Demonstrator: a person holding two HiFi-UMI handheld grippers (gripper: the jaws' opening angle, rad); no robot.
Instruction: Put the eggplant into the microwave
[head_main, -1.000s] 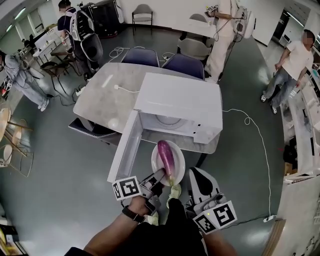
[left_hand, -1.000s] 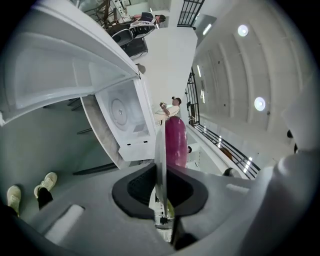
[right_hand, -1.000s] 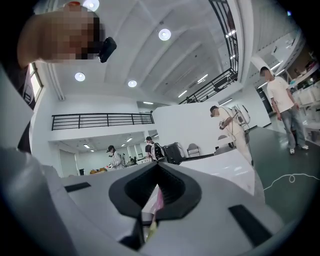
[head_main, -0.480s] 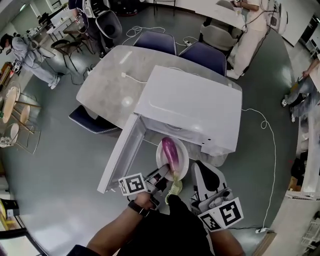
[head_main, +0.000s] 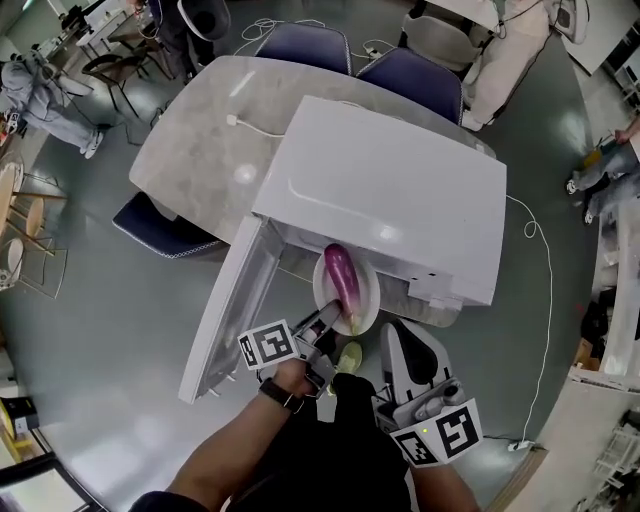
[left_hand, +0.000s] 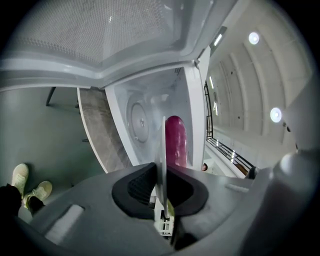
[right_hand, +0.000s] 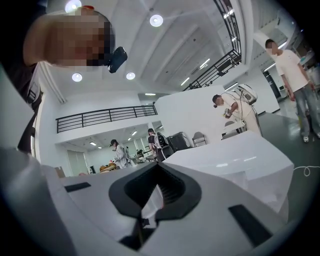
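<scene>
The eggplant (head_main: 341, 272) lies lengthwise on a white plate (head_main: 320, 296), its far end just under the front edge of the microwave (head_main: 390, 200) – at the mouth of the cavity, not fully inside. The left gripper (head_main: 328, 318) pinches the plate's near rim, jaws narrow on the thin edge (seen edge-on in the left gripper view). The door (head_main: 225, 310) hangs wide open to the left. The right gripper (head_main: 402, 340) sits beside the plate, apart from it – jaws drawn together, nothing between them.
</scene>
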